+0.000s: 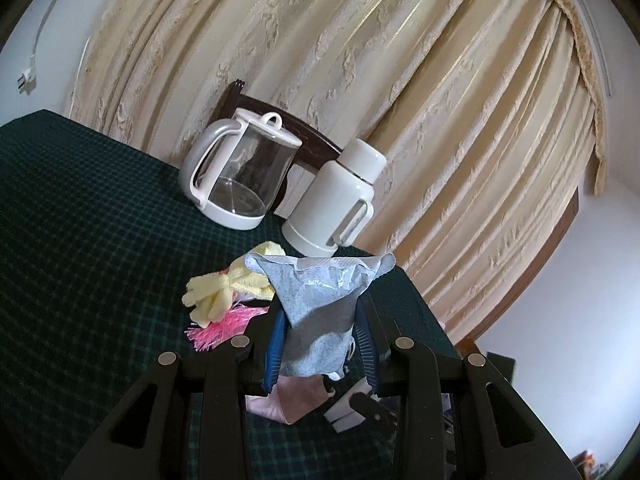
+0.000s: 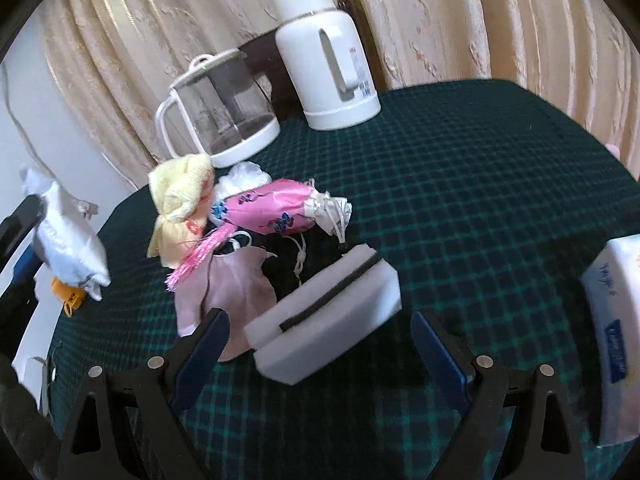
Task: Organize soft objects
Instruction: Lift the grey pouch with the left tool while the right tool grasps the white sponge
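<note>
Left hand-held gripper (image 1: 320, 344): blue pads clamped on grey cloth (image 1: 320, 300), cloth lifted off bench (image 1: 100, 220), sticking up between jaws

Right hand-held gripper (image 2: 320, 360): jaws spread wide, nothing gripped; sponge (image 2: 324, 320) lies on bench between them, pads not touching

Soft pile at 10 o'clock of sponge: yellow towel (image 2: 180, 200), pink pouch (image 2: 272, 212), pink tassel (image 2: 200, 256), mauve cloth (image 2: 236, 284)

Kettle (image 2: 218, 116) and flask (image 2: 326, 60) at 12, far bench edge. Tissue pack (image 2: 612, 336) at 3
</note>
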The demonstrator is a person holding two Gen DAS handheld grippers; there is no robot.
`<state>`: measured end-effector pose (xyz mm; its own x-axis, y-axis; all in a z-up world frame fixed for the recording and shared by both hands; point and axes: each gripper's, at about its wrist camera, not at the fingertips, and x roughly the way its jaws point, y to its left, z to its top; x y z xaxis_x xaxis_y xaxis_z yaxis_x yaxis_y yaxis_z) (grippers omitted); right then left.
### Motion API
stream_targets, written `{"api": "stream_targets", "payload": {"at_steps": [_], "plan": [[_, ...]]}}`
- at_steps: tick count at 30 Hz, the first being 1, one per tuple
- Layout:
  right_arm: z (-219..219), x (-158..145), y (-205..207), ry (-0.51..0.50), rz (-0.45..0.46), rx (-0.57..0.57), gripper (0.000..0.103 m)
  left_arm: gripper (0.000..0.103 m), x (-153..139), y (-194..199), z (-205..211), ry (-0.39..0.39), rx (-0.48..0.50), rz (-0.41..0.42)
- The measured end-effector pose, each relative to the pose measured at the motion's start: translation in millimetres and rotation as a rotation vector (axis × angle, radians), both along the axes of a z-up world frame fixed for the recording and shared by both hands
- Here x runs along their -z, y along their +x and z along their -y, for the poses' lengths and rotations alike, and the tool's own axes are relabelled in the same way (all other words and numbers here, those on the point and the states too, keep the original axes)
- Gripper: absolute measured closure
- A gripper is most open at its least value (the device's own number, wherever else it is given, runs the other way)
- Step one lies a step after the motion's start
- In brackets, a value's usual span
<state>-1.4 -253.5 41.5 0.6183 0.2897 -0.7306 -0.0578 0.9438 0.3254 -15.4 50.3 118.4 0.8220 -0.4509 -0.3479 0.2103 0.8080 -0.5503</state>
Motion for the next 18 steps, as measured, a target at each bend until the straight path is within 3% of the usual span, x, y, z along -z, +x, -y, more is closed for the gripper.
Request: {"api": "stream_targets", "payload": {"at_steps": [7,9,11,18], "plan": [[6.8,10.2,4.2,0.029,-0.037,0.032,0.010,0.069,6.9,3.0,0.6,0.001,0.006,-0.021],[9.1,8.9,2.1,0.044,-0.031,0.021,0.018,0.069,7.4,3.0,2.1,0.003,0.010,-0.023],[6.7,6.2,0.3,0.058,-0.023,-0.008,0.037,0.069,8.1,3.4,3.8,0.007,0.014,-0.024],[2.1,-2.4,-12.1,0.059,-0.007,-0.031,0.053,0.069,11.0,5.2,8.4,0.015,0.025,-0.034]]}}
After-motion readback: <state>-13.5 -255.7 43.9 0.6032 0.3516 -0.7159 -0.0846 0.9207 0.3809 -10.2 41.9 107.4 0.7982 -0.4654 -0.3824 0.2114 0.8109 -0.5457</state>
